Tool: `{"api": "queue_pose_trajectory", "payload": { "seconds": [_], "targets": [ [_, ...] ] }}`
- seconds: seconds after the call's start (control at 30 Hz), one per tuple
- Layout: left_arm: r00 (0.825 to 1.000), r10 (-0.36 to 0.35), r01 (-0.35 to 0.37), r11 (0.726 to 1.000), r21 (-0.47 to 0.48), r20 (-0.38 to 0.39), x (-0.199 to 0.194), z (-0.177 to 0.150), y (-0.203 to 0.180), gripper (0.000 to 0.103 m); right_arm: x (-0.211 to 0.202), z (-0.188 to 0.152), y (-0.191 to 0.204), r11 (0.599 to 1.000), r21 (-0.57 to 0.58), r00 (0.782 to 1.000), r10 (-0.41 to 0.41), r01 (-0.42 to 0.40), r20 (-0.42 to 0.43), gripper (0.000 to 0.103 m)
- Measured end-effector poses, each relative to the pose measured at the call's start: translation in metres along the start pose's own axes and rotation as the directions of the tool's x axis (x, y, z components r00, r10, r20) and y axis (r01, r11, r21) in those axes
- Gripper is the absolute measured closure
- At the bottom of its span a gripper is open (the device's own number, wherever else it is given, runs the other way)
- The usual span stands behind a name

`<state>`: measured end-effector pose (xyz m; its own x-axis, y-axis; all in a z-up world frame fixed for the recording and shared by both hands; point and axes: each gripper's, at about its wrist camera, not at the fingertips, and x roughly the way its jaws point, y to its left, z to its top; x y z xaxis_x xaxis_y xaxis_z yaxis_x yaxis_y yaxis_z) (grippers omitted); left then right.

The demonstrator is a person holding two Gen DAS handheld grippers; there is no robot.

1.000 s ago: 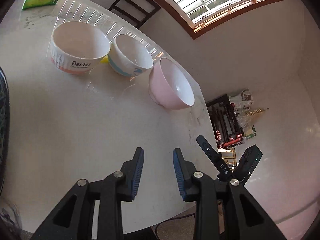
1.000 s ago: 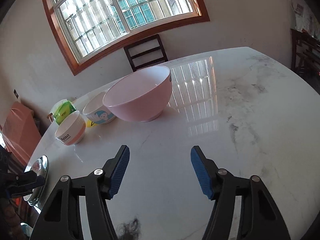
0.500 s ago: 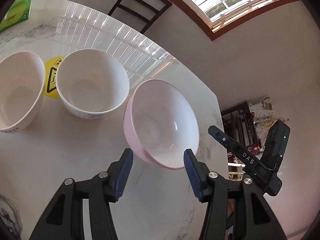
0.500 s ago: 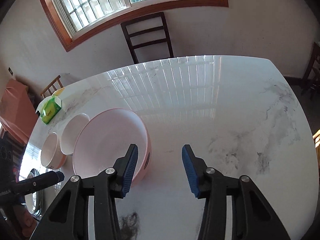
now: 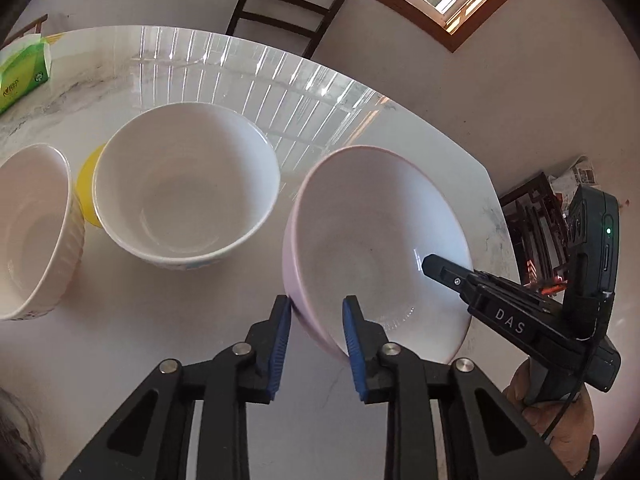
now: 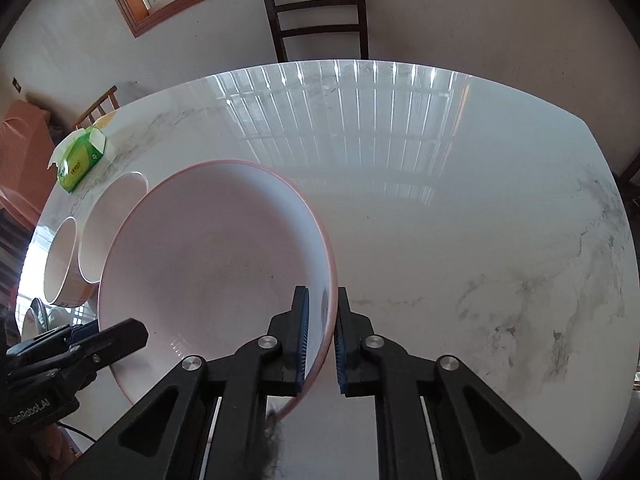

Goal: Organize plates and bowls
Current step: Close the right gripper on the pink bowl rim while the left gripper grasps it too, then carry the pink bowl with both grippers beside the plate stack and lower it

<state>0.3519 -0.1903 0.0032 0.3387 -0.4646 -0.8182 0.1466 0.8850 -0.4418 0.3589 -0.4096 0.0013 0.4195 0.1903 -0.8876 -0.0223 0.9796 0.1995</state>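
My left hand-held gripper (image 5: 316,320) has just closed on the pink bowl's (image 5: 372,240) near rim, the right hand-held gripper (image 6: 322,320) clenched on its opposite rim. Only the right view shows bare bench (image 6: 460,220) rightward; the left shows the white bowl (image 5: 186,188) close beside.

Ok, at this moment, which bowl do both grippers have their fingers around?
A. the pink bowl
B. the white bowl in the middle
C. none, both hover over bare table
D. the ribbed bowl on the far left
A: the left gripper and the right gripper each straddle the pink bowl rim, on opposite sides.
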Motion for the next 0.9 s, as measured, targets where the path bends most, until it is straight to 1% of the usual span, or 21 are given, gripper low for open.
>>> {"api": "queue_pose_trajectory", "payload": {
  "seconds": [0.03, 0.13, 0.27, 0.37, 0.4, 0.5, 0.67, 0.77, 0.9],
  "targets": [
    [1.0, -0.013, 0.013, 1.0, -0.007, -0.005, -0.005, -0.003, 0.004, 0.079, -0.004, -0.004, -0.002, 0.999, 0.016, 1.0, 0.029, -0.029, -0.01, 0.091],
    [0.999, -0.042, 0.042, 0.999, -0.018, -0.021, -0.023, -0.018, 0.013, 0.08, -0.021, -0.02, 0.008, 0.999, -0.006, 0.999, 0.051, -0.051, -0.02, 0.09],
    [0.999, -0.046, 0.046, 0.999, -0.008, -0.013, -0.059, -0.046, 0.02, 0.08, -0.043, -0.05, 0.036, 0.997, -0.036, 0.997, 0.07, -0.072, -0.035, 0.089],
    [0.996, -0.081, 0.079, 0.996, -0.047, -0.028, -0.09, -0.071, 0.04, 0.08, -0.056, -0.073, 0.063, 0.994, -0.063, 0.995, 0.081, -0.084, -0.052, 0.089],
    [0.996, -0.081, 0.079, 0.996, -0.05, -0.026, -0.1, -0.079, 0.046, 0.08, -0.06, -0.081, 0.071, 0.993, -0.065, 0.994, 0.093, -0.096, -0.056, 0.089],
    [0.998, -0.055, 0.055, 0.998, -0.038, 0.001, -0.131, -0.102, 0.059, 0.08, -0.067, -0.104, 0.098, 0.988, -0.077, 0.989, 0.124, -0.13, -0.077, 0.088],
    [0.999, -0.023, 0.024, 0.999, -0.046, 0.032, -0.17, -0.133, 0.083, 0.08, -0.062, -0.137, 0.139, 0.981, -0.083, 0.977, 0.162, -0.175, -0.137, 0.088],
    [0.999, -0.006, 0.008, 0.999, -0.046, 0.04, -0.185, -0.147, 0.098, 0.08, -0.056, -0.154, 0.164, 0.978, -0.113, 0.973, 0.153, -0.173, -0.172, 0.088],
    [0.999, 0.016, -0.014, 0.999, -0.042, 0.039, -0.191, -0.158, 0.112, 0.08, -0.046, -0.167, 0.188, 0.978, -0.134, 0.97, 0.13, -0.16, -0.205, 0.088]
  ]
}}
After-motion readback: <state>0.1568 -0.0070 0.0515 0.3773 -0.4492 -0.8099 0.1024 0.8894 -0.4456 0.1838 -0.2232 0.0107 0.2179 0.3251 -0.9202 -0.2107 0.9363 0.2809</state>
